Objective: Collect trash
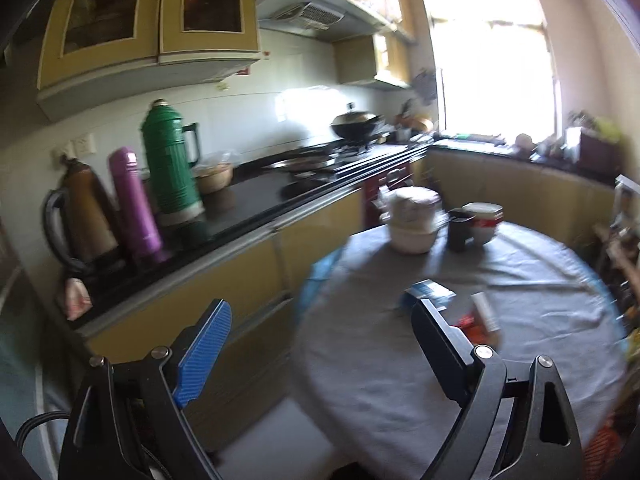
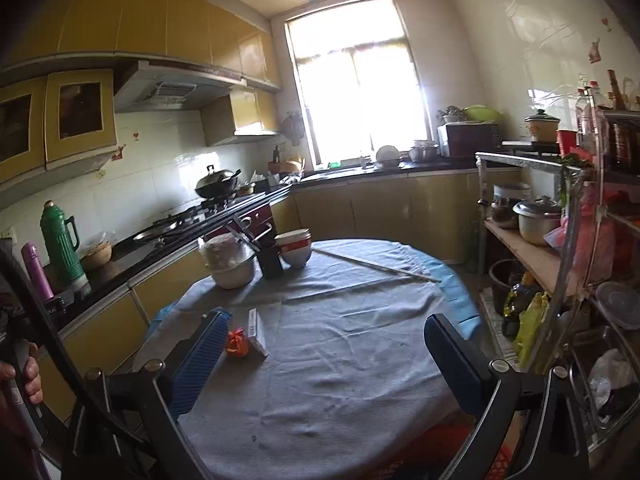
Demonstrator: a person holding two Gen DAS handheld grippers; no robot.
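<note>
A crumpled orange-red wrapper (image 2: 236, 342) and a small white box (image 2: 257, 332) lie on the grey cloth of the round table (image 2: 340, 360), beside my right gripper's left finger. In the left wrist view the wrapper (image 1: 470, 325), the white box (image 1: 486, 312) and a blue-white packet (image 1: 430, 294) lie just past the right finger. My left gripper (image 1: 322, 320) is open and empty, at the table's left edge. My right gripper (image 2: 326, 332) is open and empty above the table's near side.
A white pot (image 2: 230, 262), a dark cup (image 2: 271, 262) and stacked bowls (image 2: 296, 248) stand at the table's far side. A long stick (image 2: 376, 266) lies there. The counter (image 1: 224, 216) holds flasks and a green thermos (image 1: 170, 164). A cluttered shelf rack (image 2: 560, 248) stands right.
</note>
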